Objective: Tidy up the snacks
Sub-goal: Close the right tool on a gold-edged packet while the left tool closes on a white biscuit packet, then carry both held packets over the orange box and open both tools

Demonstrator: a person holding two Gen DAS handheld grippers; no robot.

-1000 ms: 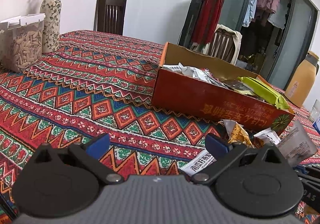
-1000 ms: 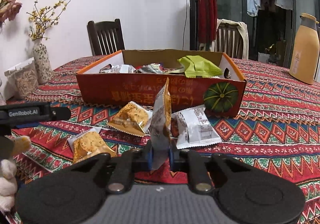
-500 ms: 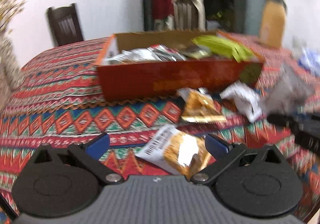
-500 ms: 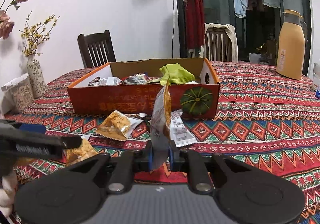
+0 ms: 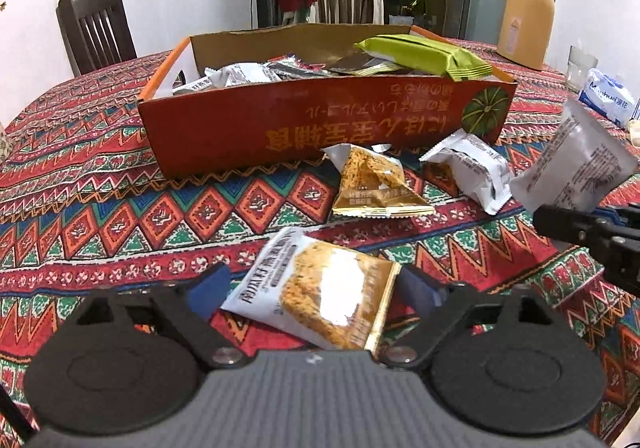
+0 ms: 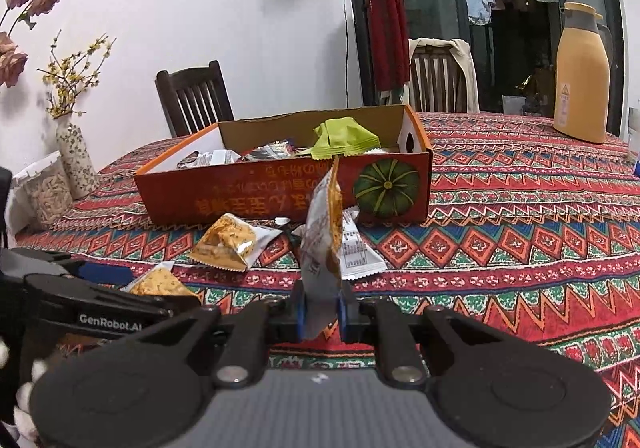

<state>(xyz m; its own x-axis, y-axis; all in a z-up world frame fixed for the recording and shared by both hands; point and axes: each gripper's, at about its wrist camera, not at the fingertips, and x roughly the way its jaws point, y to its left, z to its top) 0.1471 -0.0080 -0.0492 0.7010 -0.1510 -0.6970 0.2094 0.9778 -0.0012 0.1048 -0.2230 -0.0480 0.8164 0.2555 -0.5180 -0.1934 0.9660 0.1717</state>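
A gold-and-white snack packet (image 5: 320,288) is framed between the closing left tongs (image 5: 316,288) on the patterned table (image 5: 120,216), flat, its long axis slanted across the gap, pads not yet pressing. A second packet (image 6: 322,232) is held upright in the clamped right tongs (image 6: 322,312). "GenRobot.AI" is read on the left tongs; the orange box (image 5: 320,128) carries upside-down Chinese lettering.

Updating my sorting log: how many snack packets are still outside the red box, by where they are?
Lying loose on the tablecloth: 2
Between the left tool's closing jaws: 1
Held in the right tool: 1
Total: 4
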